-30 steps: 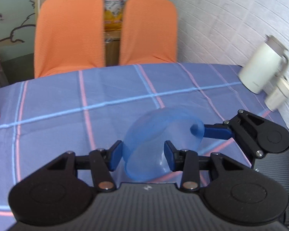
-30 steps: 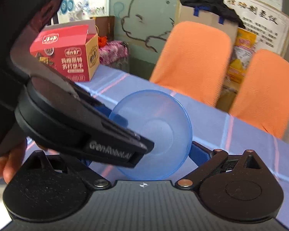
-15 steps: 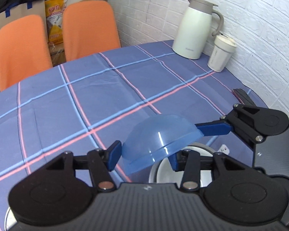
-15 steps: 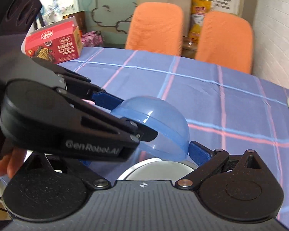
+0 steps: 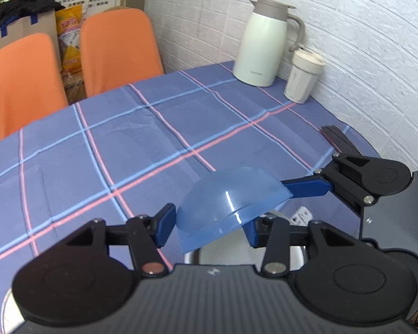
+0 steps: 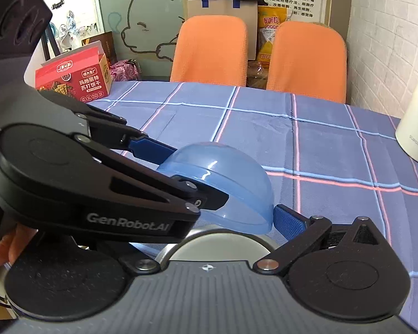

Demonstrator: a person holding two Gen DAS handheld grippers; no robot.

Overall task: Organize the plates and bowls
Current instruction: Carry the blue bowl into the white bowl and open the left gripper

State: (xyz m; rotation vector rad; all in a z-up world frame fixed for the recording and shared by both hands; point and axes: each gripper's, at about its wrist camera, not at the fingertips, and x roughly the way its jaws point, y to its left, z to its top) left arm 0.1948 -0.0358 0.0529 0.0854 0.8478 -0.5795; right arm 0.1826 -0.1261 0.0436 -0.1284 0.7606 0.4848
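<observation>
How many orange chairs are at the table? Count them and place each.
2. One orange chair stands at the table's far edge in front of the cardboard box; the other orange chair stands beside it, nearer the white brick wall. More may be out of view.

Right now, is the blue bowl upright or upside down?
Upside down: the blue bowl shows its domed base upward and rim downward, over the metal dish.

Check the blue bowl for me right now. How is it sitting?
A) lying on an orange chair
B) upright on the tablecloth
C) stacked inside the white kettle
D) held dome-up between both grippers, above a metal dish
D: the blue bowl hangs inverted, left gripper and right gripper both at it, with the metal dish below.
</observation>
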